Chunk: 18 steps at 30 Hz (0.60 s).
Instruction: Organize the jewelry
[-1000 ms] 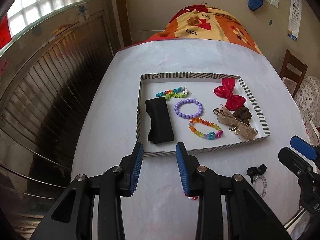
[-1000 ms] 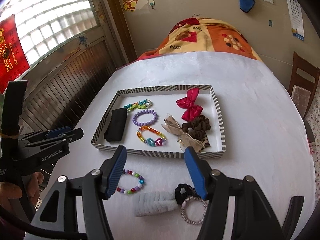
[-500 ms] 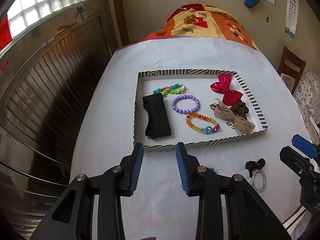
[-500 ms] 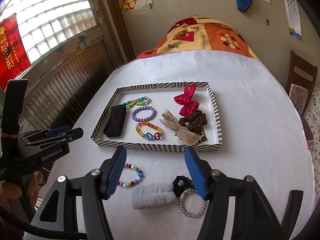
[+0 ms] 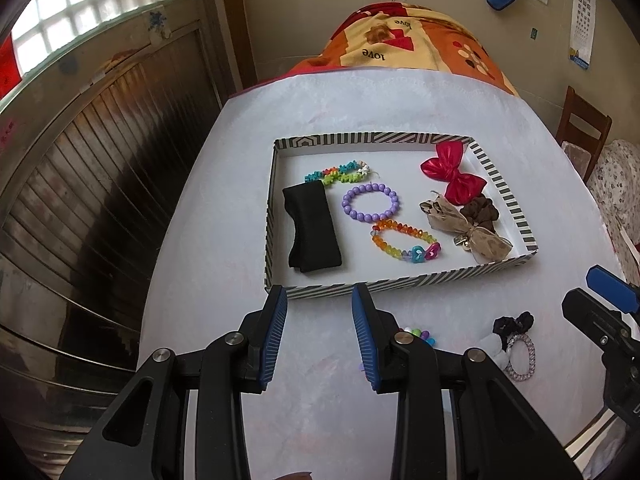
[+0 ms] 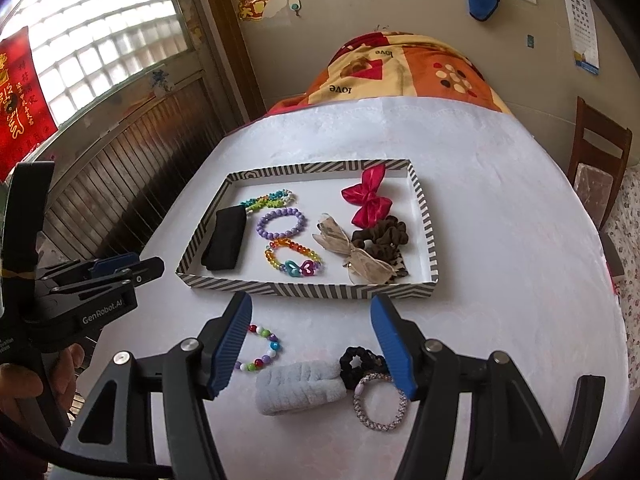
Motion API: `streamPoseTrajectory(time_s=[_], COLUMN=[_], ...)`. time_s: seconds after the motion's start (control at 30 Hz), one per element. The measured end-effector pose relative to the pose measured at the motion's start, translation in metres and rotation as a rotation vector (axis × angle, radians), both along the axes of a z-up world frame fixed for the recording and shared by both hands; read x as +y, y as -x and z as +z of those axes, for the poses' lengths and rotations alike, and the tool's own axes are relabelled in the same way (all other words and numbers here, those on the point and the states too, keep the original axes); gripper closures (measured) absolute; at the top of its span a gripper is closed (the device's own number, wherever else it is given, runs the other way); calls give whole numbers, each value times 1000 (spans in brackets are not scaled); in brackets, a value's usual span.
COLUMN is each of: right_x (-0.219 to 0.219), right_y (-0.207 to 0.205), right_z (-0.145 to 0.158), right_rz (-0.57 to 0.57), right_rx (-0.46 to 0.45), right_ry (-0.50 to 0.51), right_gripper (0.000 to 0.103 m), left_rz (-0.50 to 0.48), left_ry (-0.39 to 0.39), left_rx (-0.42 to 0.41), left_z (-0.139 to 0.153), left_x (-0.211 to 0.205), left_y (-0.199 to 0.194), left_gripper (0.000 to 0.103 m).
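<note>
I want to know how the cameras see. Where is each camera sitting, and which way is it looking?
Left wrist view: sits on the left gripper, looks down and forward over its open blue fingers at the striped tray; the right gripper shows at the right edge.
Right wrist view: sits on the right gripper, looks down at the loose beaded bracelet, grey fluffy band and silver hair tie; the left gripper and a hand show at left.
Both share the tray, white table and purple bracelet.
</note>
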State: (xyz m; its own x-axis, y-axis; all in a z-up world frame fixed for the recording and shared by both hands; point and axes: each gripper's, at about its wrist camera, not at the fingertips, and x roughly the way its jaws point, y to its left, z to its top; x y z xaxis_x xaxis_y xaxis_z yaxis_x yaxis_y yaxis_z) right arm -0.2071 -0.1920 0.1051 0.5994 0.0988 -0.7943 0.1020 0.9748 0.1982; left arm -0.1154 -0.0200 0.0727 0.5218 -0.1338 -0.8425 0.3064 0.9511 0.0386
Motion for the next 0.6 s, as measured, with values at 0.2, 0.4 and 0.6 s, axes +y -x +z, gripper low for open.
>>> streamPoseTrajectory(time_s=[0.2,0.4,0.6], right_x=[3,4,1], right_y=[-2,-3,-3], right_z=[-2,-3,-4], right_rz=[8,13,10], right_rx=[8,12,17], right_ry=[0,2,4], right_gripper=[38,38,37], left_rz=[3,3,-3], left_ry=[-2,-6,-9], left_rx=[7,11,16], left_z=[-3,-5,-7], left_x=[2,3,3], left_y=[-1,-2,-3], left_gripper=[91,91,91])
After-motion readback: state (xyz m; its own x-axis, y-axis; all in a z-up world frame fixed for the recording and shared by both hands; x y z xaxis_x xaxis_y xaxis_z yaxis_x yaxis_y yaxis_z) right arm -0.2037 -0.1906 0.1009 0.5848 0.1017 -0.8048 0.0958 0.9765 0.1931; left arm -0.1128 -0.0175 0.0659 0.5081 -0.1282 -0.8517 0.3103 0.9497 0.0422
